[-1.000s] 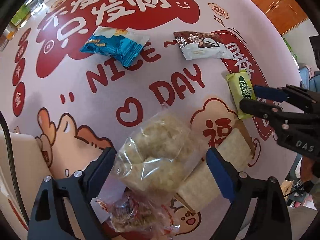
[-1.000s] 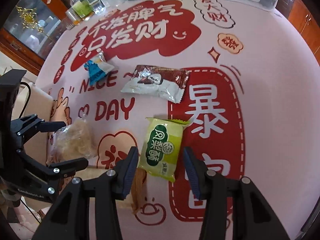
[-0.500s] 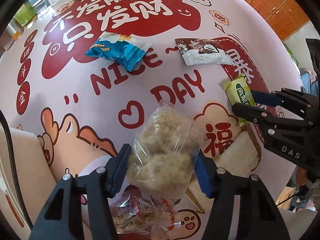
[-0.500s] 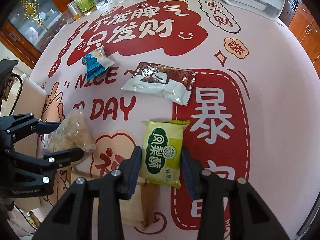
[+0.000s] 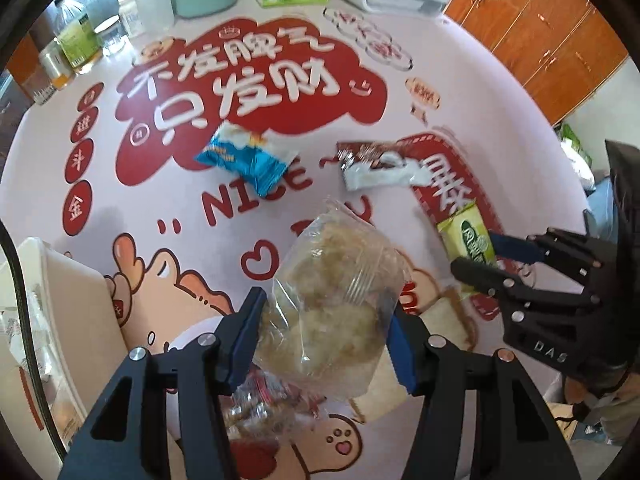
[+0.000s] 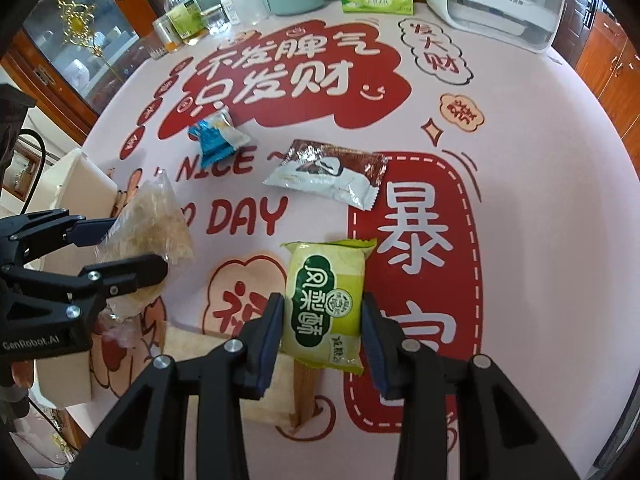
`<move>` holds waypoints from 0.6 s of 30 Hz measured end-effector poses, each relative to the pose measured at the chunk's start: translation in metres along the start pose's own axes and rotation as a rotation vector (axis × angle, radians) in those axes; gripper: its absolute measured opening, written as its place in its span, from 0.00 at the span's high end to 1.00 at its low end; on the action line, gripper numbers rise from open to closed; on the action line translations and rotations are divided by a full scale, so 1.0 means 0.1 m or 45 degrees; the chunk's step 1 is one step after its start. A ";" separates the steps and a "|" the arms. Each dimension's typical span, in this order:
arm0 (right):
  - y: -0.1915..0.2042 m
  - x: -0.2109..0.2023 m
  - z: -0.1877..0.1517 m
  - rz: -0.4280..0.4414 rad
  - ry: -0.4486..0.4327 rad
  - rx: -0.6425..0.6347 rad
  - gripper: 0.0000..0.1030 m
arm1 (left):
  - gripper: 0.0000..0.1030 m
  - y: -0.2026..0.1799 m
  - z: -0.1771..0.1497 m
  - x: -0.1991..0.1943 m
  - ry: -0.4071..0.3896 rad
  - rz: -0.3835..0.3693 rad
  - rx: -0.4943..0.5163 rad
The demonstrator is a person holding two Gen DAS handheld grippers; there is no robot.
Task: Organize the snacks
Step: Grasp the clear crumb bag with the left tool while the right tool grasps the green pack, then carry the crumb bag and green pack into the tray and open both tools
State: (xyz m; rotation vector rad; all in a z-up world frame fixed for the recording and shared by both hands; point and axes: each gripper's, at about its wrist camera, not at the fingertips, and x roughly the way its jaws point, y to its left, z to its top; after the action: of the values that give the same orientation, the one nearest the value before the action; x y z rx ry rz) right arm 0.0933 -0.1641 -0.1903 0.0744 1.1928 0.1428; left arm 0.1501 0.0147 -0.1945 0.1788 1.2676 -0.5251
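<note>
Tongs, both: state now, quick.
Left tongs: shut on the clear bag of crumbly snacks.
Right tongs: shut on the green snack packet.

Both wrist cameras look steeply down, close over the near edge of the table (image 5: 120, 184), facing its far side. The left view sits left, the right view right; both share the blue packet (image 5: 244, 160) and brown packet (image 6: 328, 178).

wafer packet (image 6: 327, 178) behind pastry packet (image 6: 326, 304)

Wooden cabinets (image 5: 560, 36) line the right; a glass-fronted cabinet (image 6: 68, 44) stands left.
</note>
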 end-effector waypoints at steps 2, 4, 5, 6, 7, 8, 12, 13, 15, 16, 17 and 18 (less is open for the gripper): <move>0.00 -0.10 -0.02 0.003 -0.022 -0.001 0.63 | 0.46 -0.07 0.00 -0.09 -0.027 -0.008 -0.014; 0.01 -0.19 -0.03 0.012 -0.039 -0.002 0.63 | 0.46 -0.16 -0.02 -0.21 -0.061 -0.015 -0.020; 0.01 -0.26 -0.04 0.019 -0.053 -0.002 0.63 | 0.46 -0.21 -0.04 -0.28 -0.078 -0.017 -0.022; 0.01 -0.31 -0.05 0.024 -0.066 -0.003 0.63 | 0.46 -0.25 -0.04 -0.30 -0.091 -0.019 -0.025; 0.02 -0.38 -0.07 0.028 -0.080 -0.006 0.63 | 0.46 -0.30 -0.06 -0.37 -0.109 -0.024 -0.029; 0.02 -0.45 -0.09 0.031 -0.096 -0.012 0.63 | 0.46 -0.35 -0.07 -0.41 -0.123 -0.026 -0.033; 0.05 -0.71 -0.17 0.041 -0.142 -0.040 0.63 | 0.46 -0.52 -0.19 -0.65 -0.194 -0.033 -0.063; 0.05 -0.76 -0.18 0.042 -0.152 -0.050 0.63 | 0.46 -0.56 -0.23 -0.71 -0.212 -0.026 -0.071; 0.06 -0.87 -0.23 0.047 -0.171 -0.069 0.63 | 0.46 -0.62 -0.32 -0.83 -0.246 -0.015 -0.088; 0.07 -0.92 -0.26 0.050 -0.179 -0.079 0.63 | 0.46 -0.65 -0.37 -0.89 -0.264 -0.011 -0.099; 0.08 -0.97 -0.28 0.053 -0.187 -0.092 0.63 | 0.46 -0.66 -0.41 -0.94 -0.281 -0.004 -0.109; 0.09 -1.00 -0.31 0.056 -0.192 -0.102 0.63 | 0.46 -0.68 -0.47 -1.00 -0.299 0.005 -0.120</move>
State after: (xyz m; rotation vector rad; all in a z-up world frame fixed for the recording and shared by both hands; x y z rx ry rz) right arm 0.0280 -0.1706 -0.1082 0.0403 1.0339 0.2200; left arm 0.0584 0.0027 -0.1042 0.0393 1.0602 -0.4672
